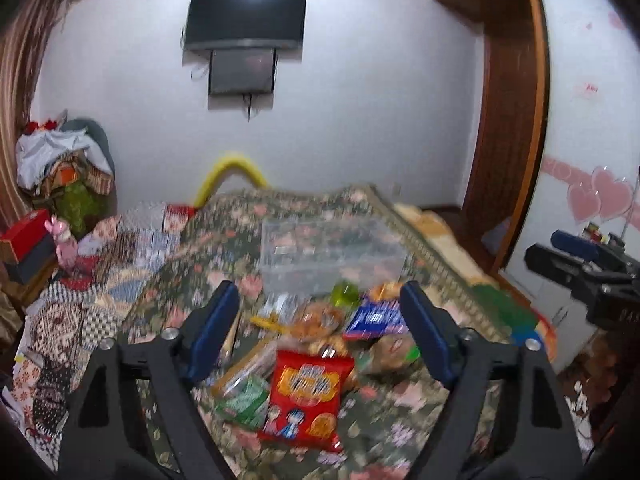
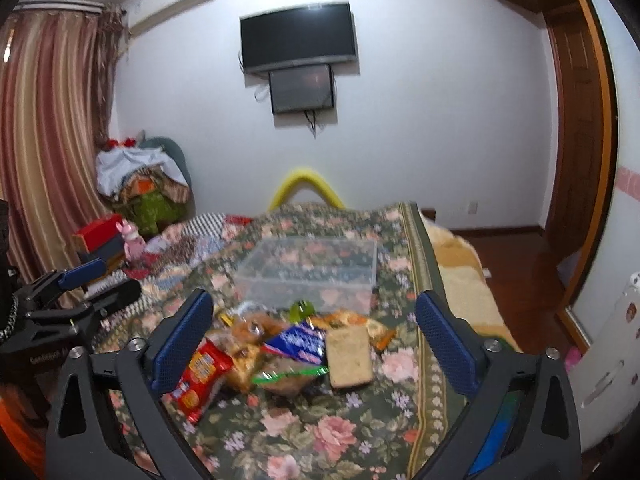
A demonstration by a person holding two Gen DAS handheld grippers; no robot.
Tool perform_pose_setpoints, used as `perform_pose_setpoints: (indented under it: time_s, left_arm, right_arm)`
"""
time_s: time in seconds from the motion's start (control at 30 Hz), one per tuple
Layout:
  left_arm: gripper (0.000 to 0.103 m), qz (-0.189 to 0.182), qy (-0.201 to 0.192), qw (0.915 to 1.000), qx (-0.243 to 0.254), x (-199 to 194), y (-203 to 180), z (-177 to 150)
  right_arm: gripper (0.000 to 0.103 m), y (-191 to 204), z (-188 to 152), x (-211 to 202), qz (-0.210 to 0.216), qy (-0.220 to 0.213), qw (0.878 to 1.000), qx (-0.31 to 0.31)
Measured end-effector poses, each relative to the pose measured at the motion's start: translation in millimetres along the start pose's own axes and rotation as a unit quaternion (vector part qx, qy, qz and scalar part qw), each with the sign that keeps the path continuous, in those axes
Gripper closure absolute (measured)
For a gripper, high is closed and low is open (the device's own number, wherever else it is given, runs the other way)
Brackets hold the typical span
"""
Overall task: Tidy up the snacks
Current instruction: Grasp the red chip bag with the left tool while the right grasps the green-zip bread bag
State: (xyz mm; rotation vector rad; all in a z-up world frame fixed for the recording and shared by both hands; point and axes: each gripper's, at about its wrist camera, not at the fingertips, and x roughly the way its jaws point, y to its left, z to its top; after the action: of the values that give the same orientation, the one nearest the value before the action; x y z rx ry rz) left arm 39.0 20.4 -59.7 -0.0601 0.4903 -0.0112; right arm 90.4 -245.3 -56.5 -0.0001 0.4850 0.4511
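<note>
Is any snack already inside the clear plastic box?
No: in the right wrist view the clear plastic box shows only the floral cover through its walls, while the snack pile lies in front of it.

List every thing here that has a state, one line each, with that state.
clear plastic bin: no lid on, nothing inside, upright on the floral bedspread
red snack bag: sealed, lying flat
blue snack packet: lying in the pile
left gripper: open, holding nothing
right gripper: open, holding nothing
wall TV: screen dark
</note>
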Motion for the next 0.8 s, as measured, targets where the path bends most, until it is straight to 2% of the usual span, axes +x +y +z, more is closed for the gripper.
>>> perform_pose_setpoints:
  time_s: [0.07, 0.27, 0.53, 0.8]
  left_arm:
    - [0.026, -0.002, 0.023, 0.9997, -0.003, 10, 7, -8]
    - [0.036, -0.011, 0.103, 0.9944, -0.02, 49, 24, -38]
    - [0.037, -0.039, 0.173, 0.984, -0.02, 85, 21, -69]
    - [0.037, -0.053, 0.208, 0.9764, -0.02, 109, 22, -86]
  right_arm:
    - [0.016, -7, -8, 12, 0.002, 0.029, 1.0, 0.004]
    - [0.031, -17, -26, 36, 0.023, 0.097, 0.995, 0.019]
    - [0.032, 3, -46, 64, 0.079, 0.158, 0.984, 0.006]
    - [0.032, 11, -56, 98, 0.096, 0.197, 0.976, 0.004]
